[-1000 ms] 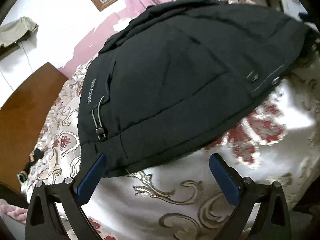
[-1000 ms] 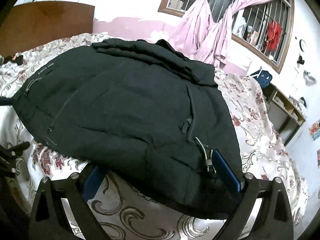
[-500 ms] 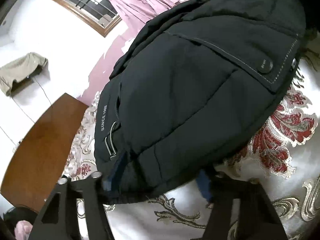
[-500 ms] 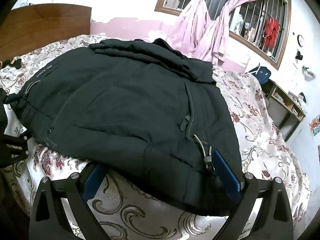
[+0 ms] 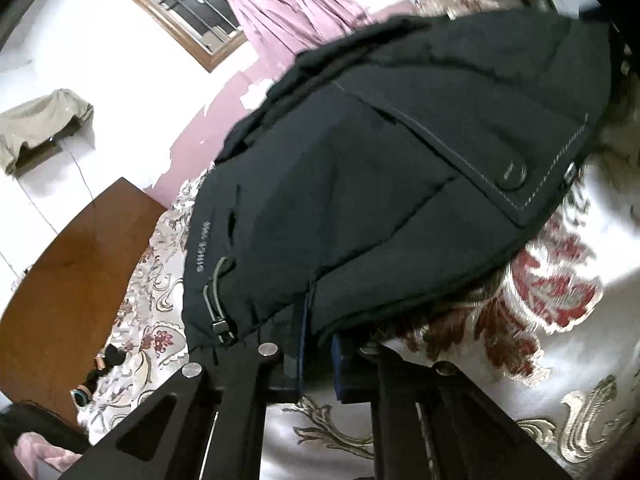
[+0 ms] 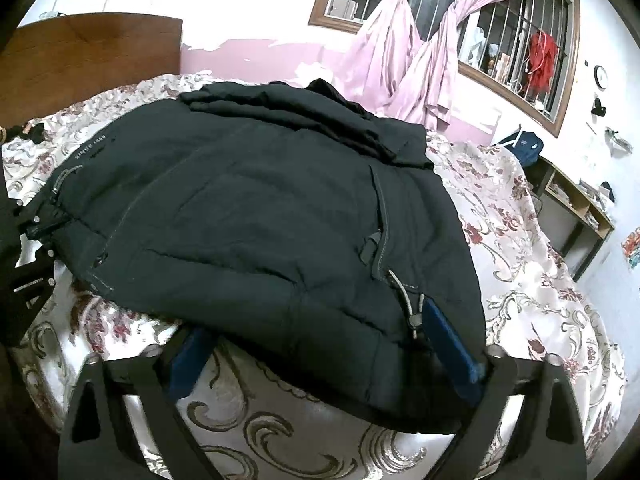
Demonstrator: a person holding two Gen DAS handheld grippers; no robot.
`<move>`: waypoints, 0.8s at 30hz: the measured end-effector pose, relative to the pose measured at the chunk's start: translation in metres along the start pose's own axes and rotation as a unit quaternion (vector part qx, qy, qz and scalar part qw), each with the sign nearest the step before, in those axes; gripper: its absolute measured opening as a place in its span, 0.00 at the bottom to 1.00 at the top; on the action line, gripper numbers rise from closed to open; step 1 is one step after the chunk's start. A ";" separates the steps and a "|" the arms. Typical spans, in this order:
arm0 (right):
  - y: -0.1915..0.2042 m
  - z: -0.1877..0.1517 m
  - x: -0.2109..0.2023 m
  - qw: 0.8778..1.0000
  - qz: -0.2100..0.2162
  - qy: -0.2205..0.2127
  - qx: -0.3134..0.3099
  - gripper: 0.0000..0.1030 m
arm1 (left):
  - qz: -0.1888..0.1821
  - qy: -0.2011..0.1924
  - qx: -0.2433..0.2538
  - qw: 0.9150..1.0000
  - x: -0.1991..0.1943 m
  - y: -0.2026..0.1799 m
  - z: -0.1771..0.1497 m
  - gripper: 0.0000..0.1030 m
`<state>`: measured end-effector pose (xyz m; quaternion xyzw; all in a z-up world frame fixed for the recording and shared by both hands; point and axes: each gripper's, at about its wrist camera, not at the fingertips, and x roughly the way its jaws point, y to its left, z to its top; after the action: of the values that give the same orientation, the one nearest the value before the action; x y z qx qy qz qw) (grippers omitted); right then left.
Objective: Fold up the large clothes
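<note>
Floral bedspread (image 6: 540,300), pink curtains (image 6: 400,60) at 1 o'clock. Black jacket (image 6: 260,220) lies hem-first toward 6. Left tool (image 5: 318,354) clamps its hem; right tool (image 6: 320,360) spread wide around it.

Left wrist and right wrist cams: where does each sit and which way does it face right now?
Left wrist: on the left gripper, low at the black jacket hem, facing the window wall; its fingers pinch the hem.
Right wrist: on the right gripper, above the near hem, facing the windows; its fingers are spread, straddling the hem.
Shared: jacket, floral bedspread, headboard, pink curtains.
</note>
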<state>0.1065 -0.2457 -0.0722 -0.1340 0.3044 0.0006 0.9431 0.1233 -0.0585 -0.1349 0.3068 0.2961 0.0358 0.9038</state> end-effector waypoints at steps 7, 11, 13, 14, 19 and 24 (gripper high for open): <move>0.014 0.008 -0.012 0.999 -0.006 -0.005 -0.036 0.23 | -0.036 -0.026 -0.033 0.998 -0.008 0.027 0.004 0.08; 0.005 0.014 -0.022 1.000 0.000 -0.021 -0.019 0.15 | -0.054 -0.047 -0.045 0.996 -0.017 0.044 0.011 0.07; 0.004 0.017 -0.025 1.000 0.003 -0.028 -0.013 0.13 | -0.060 -0.047 -0.053 0.996 -0.016 0.052 0.015 0.07; 0.002 0.019 -0.027 0.999 0.006 -0.033 -0.008 0.12 | -0.063 -0.048 -0.057 0.995 -0.018 0.056 0.016 0.06; -0.007 0.025 -0.038 0.998 0.018 -0.056 0.015 0.10 | -0.066 -0.049 -0.064 0.995 -0.026 0.063 0.025 0.06; -0.013 0.021 -0.036 0.997 0.032 -0.059 0.031 0.09 | -0.063 -0.046 -0.053 0.996 -0.025 0.064 0.030 0.06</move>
<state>0.0901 -0.2498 -0.0318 -0.0943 0.2526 0.0288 0.9625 0.1271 -0.0291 -0.0664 0.2406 0.2708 -0.0191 0.9319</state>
